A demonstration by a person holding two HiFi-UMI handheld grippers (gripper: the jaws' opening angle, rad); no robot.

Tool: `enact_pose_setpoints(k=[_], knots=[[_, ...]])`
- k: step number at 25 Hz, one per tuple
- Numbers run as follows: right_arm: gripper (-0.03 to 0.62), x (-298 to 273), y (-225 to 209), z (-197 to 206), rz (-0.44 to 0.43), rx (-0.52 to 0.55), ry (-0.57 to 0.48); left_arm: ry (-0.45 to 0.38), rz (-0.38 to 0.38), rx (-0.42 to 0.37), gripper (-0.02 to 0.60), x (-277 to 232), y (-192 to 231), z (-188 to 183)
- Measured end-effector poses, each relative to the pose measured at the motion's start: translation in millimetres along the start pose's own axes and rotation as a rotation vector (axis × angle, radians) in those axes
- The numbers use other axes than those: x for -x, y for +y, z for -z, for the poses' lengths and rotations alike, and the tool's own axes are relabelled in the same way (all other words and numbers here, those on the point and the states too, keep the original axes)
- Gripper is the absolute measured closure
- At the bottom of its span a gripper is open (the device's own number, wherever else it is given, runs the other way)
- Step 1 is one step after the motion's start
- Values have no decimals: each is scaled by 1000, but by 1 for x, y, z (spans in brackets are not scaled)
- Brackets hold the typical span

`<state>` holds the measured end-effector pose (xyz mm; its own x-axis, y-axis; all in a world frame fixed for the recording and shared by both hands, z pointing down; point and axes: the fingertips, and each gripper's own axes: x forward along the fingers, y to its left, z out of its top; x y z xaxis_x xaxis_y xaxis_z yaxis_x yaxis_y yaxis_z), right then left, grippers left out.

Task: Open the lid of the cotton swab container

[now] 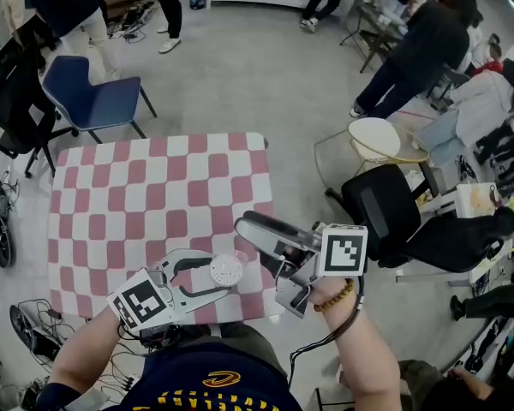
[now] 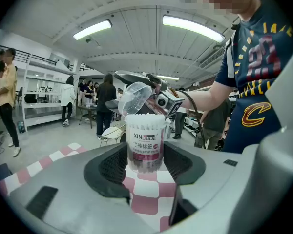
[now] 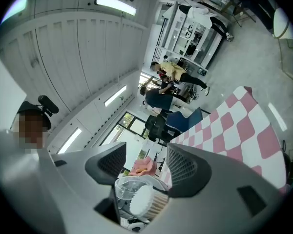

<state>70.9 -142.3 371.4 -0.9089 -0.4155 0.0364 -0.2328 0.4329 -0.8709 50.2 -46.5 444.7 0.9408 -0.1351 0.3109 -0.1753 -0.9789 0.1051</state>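
The cotton swab container (image 1: 229, 267) is a clear tub with a pink label, standing at the near edge of the pink-and-white checked table (image 1: 137, 204). My left gripper (image 1: 224, 276) is shut on the container (image 2: 145, 145), a pad pressed to each side. The clear lid (image 2: 135, 98) is tilted up off the swab tips, touching a jaw of my right gripper (image 1: 261, 255). In the right gripper view the lid (image 3: 121, 191) and swab tips (image 3: 142, 204) sit low near the jaw base. That right gripper (image 3: 144, 162) is open, nothing clamped.
A blue chair (image 1: 94, 101) stands beyond the table's far left corner. A black office chair (image 1: 385, 204) and a white round stool (image 1: 377, 135) are to the right. Cables (image 1: 34, 332) lie on the floor at lower left. People stand at the back.
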Motion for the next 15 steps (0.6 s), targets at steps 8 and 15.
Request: enact_pose_setpoints(k=[8,15], knots=[[330,20,-7,-5,150,226,-14,-8,-6,55,348,5,14,3],[330,31,11,-8,251,392,-79,-18,-44,60,348,10,23,-1]])
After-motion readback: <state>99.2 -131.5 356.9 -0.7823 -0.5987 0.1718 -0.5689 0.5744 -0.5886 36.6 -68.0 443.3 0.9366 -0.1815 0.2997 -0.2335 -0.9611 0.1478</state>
